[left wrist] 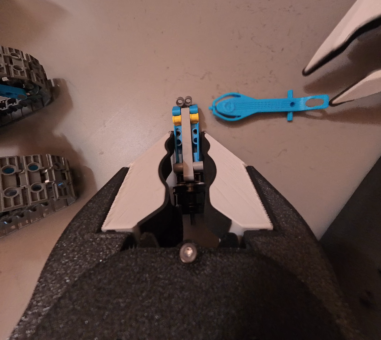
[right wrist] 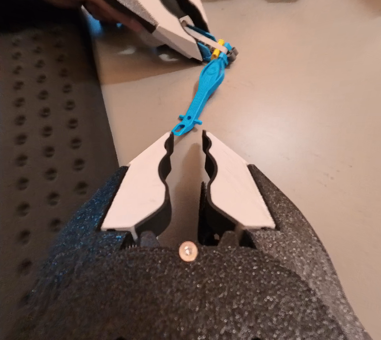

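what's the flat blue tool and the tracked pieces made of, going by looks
Blue tool: likely moulded plastic, matte; even colour, fine ribs, thin flat body.
Tracked pieces: likely hard plastic links, grey, slight sheen; uniform moulded holes. Rubber cannot be ruled out.

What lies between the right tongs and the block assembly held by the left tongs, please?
The blue flat tool lies on the table between the right tongs and the assembly, seen in both views.

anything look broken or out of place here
Nothing stands out. The left gripper is shut on a small brick assembly; the blue tool lies flat by the open right gripper. Both tracked pieces look intact.
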`<control>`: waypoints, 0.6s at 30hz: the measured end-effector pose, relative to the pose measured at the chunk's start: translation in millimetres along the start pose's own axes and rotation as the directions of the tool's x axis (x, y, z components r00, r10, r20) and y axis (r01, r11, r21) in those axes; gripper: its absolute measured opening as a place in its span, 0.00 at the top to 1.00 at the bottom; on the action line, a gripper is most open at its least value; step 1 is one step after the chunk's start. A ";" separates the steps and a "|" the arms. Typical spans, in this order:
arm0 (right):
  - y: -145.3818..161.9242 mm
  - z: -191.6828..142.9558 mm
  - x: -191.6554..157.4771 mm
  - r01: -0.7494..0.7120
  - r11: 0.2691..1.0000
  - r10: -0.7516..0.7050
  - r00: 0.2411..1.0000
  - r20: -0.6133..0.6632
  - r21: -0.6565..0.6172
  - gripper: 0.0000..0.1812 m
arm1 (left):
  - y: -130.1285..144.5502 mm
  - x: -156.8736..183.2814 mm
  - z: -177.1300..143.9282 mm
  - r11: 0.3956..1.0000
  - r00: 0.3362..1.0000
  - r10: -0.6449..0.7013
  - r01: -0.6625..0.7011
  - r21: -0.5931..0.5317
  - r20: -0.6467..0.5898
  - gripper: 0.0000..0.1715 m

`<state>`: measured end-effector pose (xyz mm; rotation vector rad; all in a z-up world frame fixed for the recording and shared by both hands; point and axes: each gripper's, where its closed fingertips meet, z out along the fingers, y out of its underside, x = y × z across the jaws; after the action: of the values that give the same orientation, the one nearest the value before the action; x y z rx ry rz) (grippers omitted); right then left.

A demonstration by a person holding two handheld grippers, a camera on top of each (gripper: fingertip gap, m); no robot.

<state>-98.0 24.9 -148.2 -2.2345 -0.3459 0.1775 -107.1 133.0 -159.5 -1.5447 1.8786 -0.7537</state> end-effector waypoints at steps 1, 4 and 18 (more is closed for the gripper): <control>2.2 4.6 -4.3 0.012 1.000 -0.011 1.000 0.015 -0.027 0.86 | 0.0 -0.1 0.0 1.000 1.000 0.002 -0.002 0.000 0.002 0.86; 2.9 15.5 -17.2 0.083 0.994 -0.081 0.996 0.029 -0.072 0.86 | 0.0 -0.1 0.0 1.000 1.000 0.003 -0.003 0.000 0.003 0.86; -14.2 28.3 -1.0 0.461 0.884 -0.453 0.886 0.100 -0.079 0.79 | 3.0 6.8 -6.4 0.997 0.989 -0.074 0.075 0.003 -0.132 0.86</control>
<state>-108.5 54.0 -155.1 -2.1785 -0.9327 -0.0067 -114.9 127.2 -158.0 -1.6024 1.9176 -0.9158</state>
